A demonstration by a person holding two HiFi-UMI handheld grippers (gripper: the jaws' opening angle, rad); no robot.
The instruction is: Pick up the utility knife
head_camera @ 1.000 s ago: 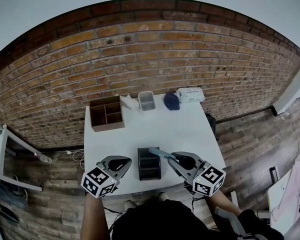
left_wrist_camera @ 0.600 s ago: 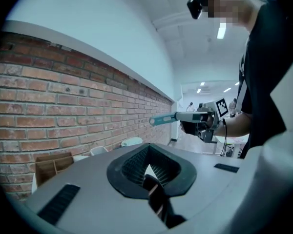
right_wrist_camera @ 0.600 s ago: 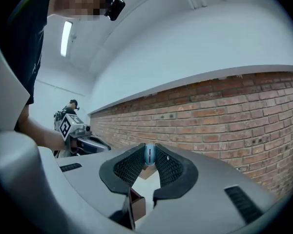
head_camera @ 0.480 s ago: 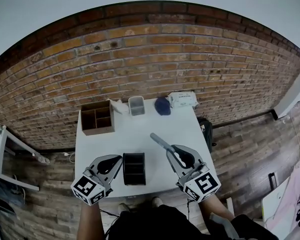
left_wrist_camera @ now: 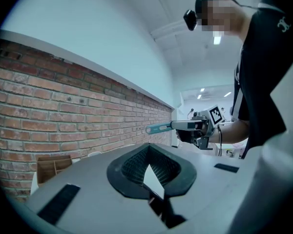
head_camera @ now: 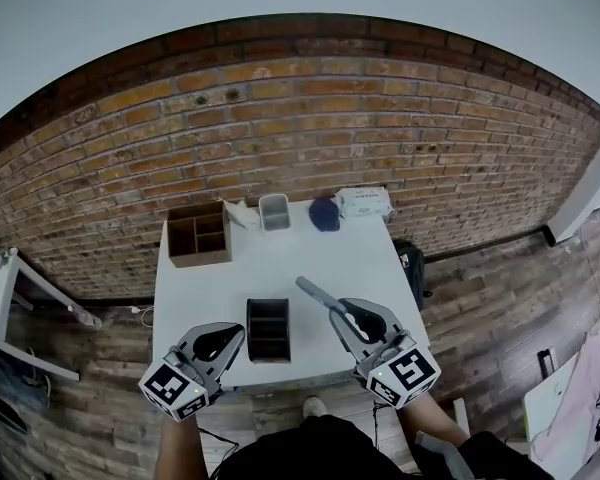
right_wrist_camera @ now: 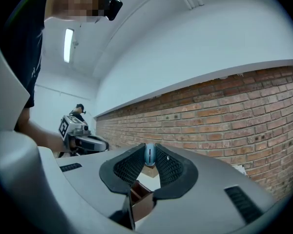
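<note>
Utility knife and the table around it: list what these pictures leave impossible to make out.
1. Utility knife: handle's rear hidden inside the right gripper, head view.
2. Its blade, out or retracted: too small in every view.
3. Black organizer: compartments too dark and small, head view.
4. Blue object at the table's far edge: too small to identify.

We see our right gripper [right_wrist_camera: 149, 149] clamped on the blue utility knife [right_wrist_camera: 149, 158], viewed end-on. A brick wall [right_wrist_camera: 224, 126] runs behind, and the left gripper [right_wrist_camera: 95, 143] hovers at far left.
</note>
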